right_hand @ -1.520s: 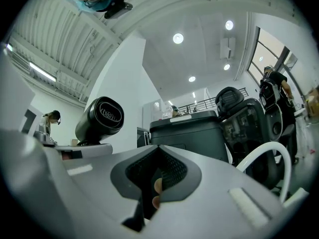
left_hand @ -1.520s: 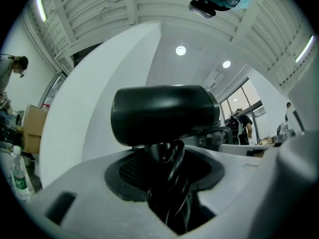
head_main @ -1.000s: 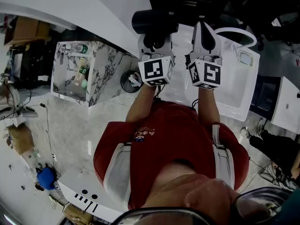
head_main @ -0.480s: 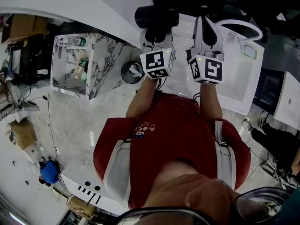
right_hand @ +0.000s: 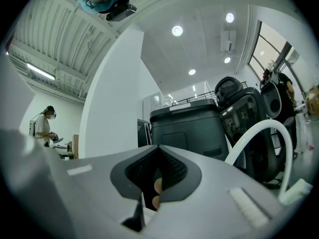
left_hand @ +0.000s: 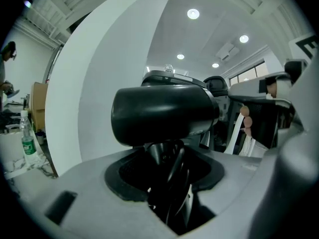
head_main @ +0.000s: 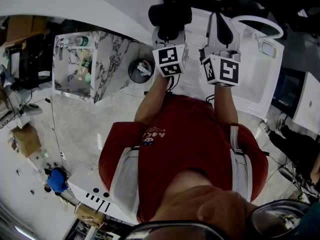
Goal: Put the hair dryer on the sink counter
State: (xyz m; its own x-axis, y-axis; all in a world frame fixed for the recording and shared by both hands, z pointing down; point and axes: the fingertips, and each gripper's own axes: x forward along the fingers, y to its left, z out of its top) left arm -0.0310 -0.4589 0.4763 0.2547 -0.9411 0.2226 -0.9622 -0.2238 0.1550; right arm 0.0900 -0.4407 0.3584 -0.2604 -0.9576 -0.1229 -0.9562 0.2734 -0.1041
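Black hair dryer (left_hand: 159,114) stands up out of your left gripper (left_hand: 167,193). Its jaws clamp the handle together with the cord, and only that gripper view shows this grip. The head view adds the white worktop (head_main: 192,86) and sink (head_main: 257,84), with the dryer at their left. Your right gripper (right_hand: 157,153) is closed and empty.

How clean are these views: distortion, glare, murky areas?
Head view: heavy fisheye curving, dim upper right nearly swallowing the black hair dryer. Left gripper view: round vignette, hair dryer close, dark, slightly soft. Right gripper view: same vignette, ceiling lights blown out.
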